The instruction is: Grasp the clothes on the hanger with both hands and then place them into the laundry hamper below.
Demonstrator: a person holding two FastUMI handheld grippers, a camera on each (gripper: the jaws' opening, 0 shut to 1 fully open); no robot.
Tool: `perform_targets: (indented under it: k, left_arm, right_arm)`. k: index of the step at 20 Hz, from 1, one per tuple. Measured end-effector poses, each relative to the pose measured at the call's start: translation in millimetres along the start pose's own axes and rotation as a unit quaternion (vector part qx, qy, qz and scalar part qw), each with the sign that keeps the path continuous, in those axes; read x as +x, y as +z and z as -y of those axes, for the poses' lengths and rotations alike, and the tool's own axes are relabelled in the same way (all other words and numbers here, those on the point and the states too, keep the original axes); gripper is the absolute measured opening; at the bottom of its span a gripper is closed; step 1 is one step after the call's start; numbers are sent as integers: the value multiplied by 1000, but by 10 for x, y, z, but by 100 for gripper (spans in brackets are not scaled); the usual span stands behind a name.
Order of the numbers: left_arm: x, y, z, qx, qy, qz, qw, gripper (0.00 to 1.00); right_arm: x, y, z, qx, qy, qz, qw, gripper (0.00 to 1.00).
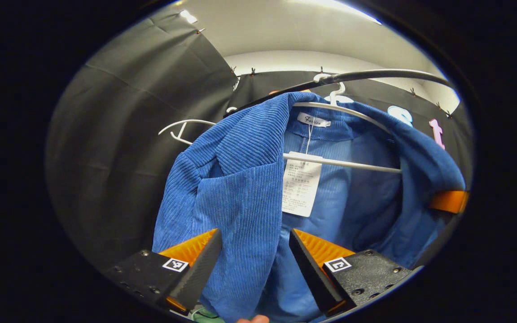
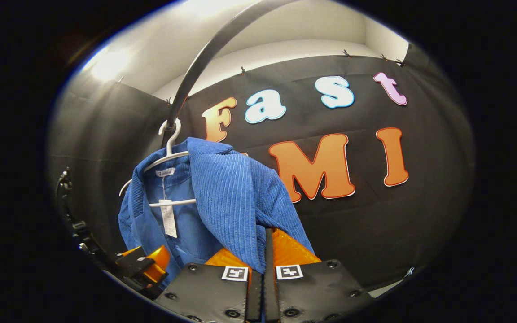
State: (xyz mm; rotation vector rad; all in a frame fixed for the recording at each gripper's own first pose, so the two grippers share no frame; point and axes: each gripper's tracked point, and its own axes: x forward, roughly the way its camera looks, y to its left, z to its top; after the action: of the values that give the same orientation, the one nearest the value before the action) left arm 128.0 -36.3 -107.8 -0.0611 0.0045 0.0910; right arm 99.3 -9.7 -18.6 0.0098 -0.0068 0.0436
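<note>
A blue corduroy jacket (image 1: 240,179) hangs on a white hanger (image 1: 343,163) from a black rail (image 1: 375,75). A paper tag (image 1: 301,188) dangles inside its collar. My left gripper (image 1: 254,258) is open, and the jacket's left front panel hangs down between its spread fingers. In the right gripper view, my right gripper (image 2: 265,253) is shut on the other front edge of the jacket (image 2: 236,197), with the cloth bunched above the pinch. The left gripper (image 2: 148,264) also appears at the lower left there, and the right gripper (image 1: 449,201) at the right edge of the left gripper view.
A second white hanger (image 1: 182,128), bare, hangs on the rail to the left of the jacket. The rail (image 2: 195,67) arches overhead. Black cloth walls close in behind and at the sides. A fingertip (image 1: 253,319) peeks in at the bottom edge.
</note>
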Motion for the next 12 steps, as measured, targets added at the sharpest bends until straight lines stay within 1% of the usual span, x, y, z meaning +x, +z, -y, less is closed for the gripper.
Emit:
perform_targets:
  k: [1,3,4,5,6,7,8,9,11,12]
  left_arm:
    - [78,-42,-49,4,24,6,1000,95]
    - [213,-68,-66,21,57,17,998,93]
    - [281,-76,-53,30,65,21,997,92]
    - [345,-80,-46,38,71,24,997,95]
    - [404,-79,-62,43,76,27,996,92]
    - [455,-68,-80,46,80,28,995,95]
    - [500,-54,-98,47,81,25,995,95]
    - [534,-54,-118,47,79,22,996,95]
    - [479,-43,-273,45,90,18,995,84]
    - [440,-20,-331,47,88,21,995,74]
  right_arm:
    - [-21,15,9,1,4,1,1000,10]
    - [-55,73,35,0,10,4,1000,10]
    - [-65,98,43,-2,13,6,1000,10]
    - [-83,118,53,-4,15,9,1000,10]
    - [-111,137,58,-5,18,11,1000,10]
    - [-125,150,72,-6,20,11,1000,10]
    - [-100,164,185,-7,21,12,1000,10]
    - [-88,173,192,-8,22,14,1000,10]
    - [-97,156,203,-11,20,17,1000,10]
    - [-98,159,214,-13,17,20,1000,10]
